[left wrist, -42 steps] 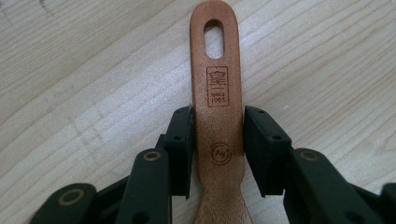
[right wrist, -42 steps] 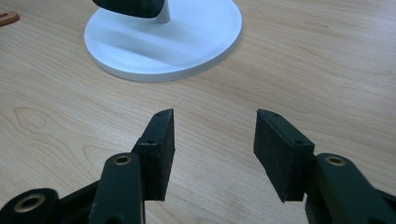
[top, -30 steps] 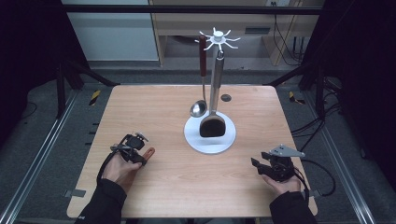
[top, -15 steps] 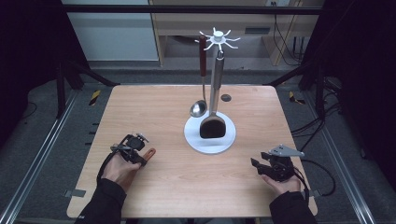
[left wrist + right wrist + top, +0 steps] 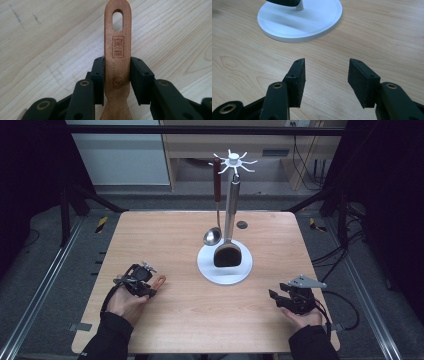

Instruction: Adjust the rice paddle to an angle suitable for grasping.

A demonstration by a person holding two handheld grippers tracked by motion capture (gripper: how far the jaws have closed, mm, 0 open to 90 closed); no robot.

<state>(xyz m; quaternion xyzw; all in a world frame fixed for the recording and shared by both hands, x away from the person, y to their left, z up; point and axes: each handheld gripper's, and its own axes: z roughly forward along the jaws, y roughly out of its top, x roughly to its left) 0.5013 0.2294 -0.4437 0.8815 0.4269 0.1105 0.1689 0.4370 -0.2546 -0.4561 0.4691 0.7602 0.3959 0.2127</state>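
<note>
Left gripper (image 5: 117,82) holds a flat wooden utensil handle (image 5: 118,53), pads closed against its two edges just below the engraved stamp. The handle's long axis runs straight out along the jaws, and its end with the oblong hanging hole projects beyond the fingertips. In the high view the same handle (image 5: 158,281) shows as a short brown tab pointing from the left gripper (image 5: 145,287) toward table centre; its working end lies hidden under the hand. The utensil stand (image 5: 224,267), a white round base with a spoked hook crown on a post, sits up and to the right of that tab, well apart from it. A steel ladle (image 5: 212,236) with a red grip and a black turner (image 5: 227,256) already hang there. Judgement: the hole must meet a free hook, so the left hand has to raise the handle upright and carry it across. The right gripper (image 5: 280,297) rests low at the near right corner with its jaws apart and nothing between them; from its own view the stand's base (image 5: 312,22) lies just ahead of it, about as near as to the left hand. Surface is a pale wood table (image 5: 165,235), bare apart from the stand. Dark framing, cables and grey floor surround it.
</note>
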